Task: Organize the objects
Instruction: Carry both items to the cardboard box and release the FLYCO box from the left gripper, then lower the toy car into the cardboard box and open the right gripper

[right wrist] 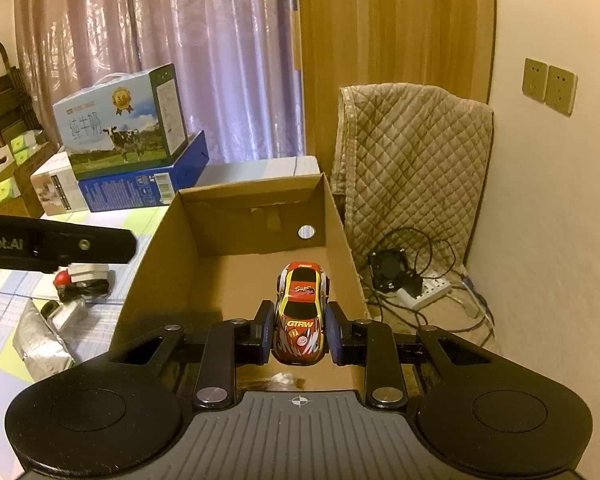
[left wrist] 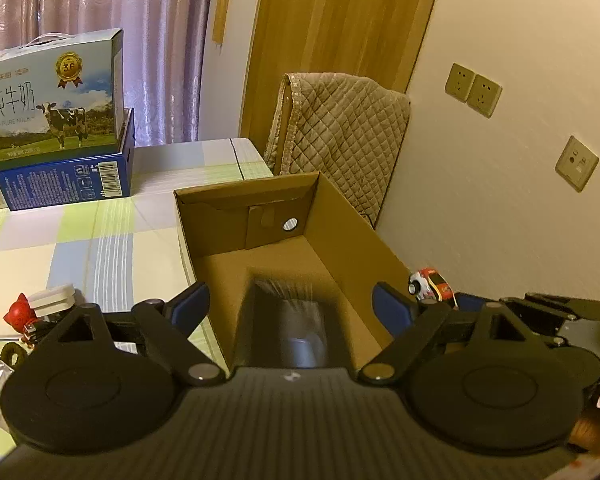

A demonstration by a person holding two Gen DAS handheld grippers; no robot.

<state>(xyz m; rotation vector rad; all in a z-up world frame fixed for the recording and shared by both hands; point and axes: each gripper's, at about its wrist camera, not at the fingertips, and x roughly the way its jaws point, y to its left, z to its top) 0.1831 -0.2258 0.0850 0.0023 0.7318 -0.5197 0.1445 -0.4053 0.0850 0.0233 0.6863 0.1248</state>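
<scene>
Checked surface (right wrist: 4, 364) bore cardboard box (right wrist: 156, 264); right hand-held gripper (right wrist: 299, 330) clenched toy car (right wrist: 300, 312) above it; left hand-held gripper (left wrist: 291, 304) spread wide, empty.

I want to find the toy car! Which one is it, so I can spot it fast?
Look for the big open cardboard box on the checked tablecloth. Just above its near end, the right tongs pinch the toy car between blue pads. It is the only small, shiny thing there: red and yellow, with GTRW on its bonnet.

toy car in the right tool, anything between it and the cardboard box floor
Nothing visible. The right tool holds the toy car over the open cardboard box, and the bare floor ahead of it is clear.
</scene>
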